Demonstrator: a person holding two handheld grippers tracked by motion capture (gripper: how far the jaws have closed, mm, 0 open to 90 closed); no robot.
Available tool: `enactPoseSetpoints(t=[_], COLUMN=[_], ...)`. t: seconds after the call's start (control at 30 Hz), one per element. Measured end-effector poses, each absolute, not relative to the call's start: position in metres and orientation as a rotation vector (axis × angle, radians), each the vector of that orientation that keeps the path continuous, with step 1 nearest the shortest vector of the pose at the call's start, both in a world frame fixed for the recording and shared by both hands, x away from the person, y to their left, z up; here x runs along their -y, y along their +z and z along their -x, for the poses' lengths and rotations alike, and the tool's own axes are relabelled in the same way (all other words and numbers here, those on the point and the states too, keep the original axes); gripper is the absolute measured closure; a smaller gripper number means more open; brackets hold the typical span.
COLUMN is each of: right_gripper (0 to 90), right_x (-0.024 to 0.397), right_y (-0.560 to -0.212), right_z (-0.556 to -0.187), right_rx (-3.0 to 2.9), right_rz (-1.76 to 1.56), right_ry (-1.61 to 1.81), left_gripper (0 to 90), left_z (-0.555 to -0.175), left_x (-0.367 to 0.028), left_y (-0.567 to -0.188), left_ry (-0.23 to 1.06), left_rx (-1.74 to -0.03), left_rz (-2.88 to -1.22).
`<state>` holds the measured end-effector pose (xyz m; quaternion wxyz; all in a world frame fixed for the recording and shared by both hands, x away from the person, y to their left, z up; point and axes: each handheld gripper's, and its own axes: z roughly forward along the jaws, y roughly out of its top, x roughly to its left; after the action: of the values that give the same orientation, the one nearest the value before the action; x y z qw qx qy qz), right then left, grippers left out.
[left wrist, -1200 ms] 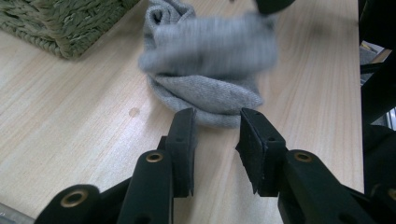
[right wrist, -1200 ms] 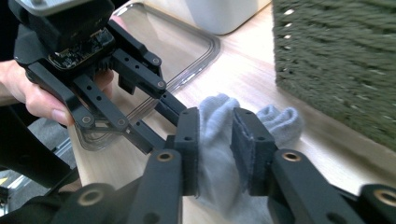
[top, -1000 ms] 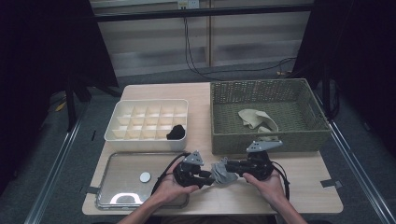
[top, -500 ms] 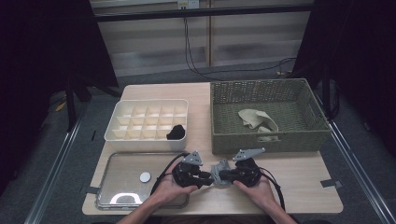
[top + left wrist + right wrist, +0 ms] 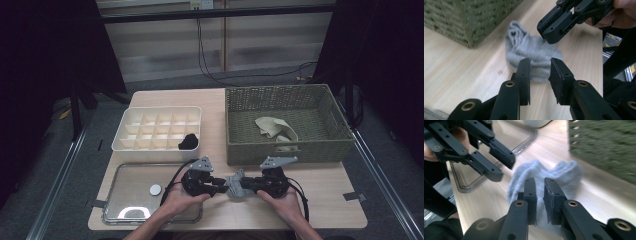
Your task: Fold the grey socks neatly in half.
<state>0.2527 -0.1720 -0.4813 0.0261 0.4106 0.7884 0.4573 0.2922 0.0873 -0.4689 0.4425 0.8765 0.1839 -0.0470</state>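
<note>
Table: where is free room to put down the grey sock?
Bare table lies right of the right gripper, below the basket. A strip runs between the organizer and basket. The tray holds one small disc. It is crowded around the sock, between both grippers.

Wicker basket [image 5: 334, 145] with beige cloth [image 5: 272, 127], white divided box [image 5: 131, 146] holding a black item [image 5: 188, 142], metal tray [image 5: 120, 176] with white disc [image 5: 155, 189].

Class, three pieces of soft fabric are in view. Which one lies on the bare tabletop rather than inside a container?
The grey sock, lying on the wood between the two grippers. The beige cloth sits in the wicker basket, and the black piece fills a compartment of the white divided box.
</note>
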Motion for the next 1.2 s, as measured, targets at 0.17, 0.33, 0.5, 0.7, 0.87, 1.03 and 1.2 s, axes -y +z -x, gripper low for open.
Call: enactPoseSetpoints(t=[0.17,0.33,0.5,0.7,0.87,1.03,1.2], right_gripper=[77.1,75.3,73.3,70.7,67.8,68.7,76.4], right_x=[0.185,0.191,0.191,0.191,0.188,0.184,0.182], right_y=[-0.485,-0.490,-0.493,-0.496,-0.501,-0.506,-0.507], right_z=[-0.251,-0.252,-0.253,-0.256,-0.259,-0.260,-0.260], right_rx=[-2.442,-2.445,-2.452,-2.444,-2.459,-2.482,-2.466], right_rz=[-1.321,-1.333,-1.337,-1.349,-1.365,-1.374,-1.411], right_ry=[1.350,1.338,1.333,1.357,1.346,1.326,1.361], left_gripper=[72.1,73.0,72.3,71.5,72.9,73.7,75.7], left_z=[-0.294,-0.297,-0.302,-0.306,-0.305,-0.306,-0.306], left_x=[-0.072,-0.055,-0.051,-0.046,-0.046,-0.046,-0.047], left_y=[-0.462,-0.465,-0.475,-0.491,-0.494,-0.494,-0.496], left_ry=[-0.118,-0.128,-0.141,-0.141,-0.132,-0.133,-0.129], left_rx=[-0.423,-0.393,-0.412,-0.436,-0.437,-0.433,-0.442], left_rz=[-2.174,-2.188,-2.220,-2.276,-2.262,-2.269,-2.258])
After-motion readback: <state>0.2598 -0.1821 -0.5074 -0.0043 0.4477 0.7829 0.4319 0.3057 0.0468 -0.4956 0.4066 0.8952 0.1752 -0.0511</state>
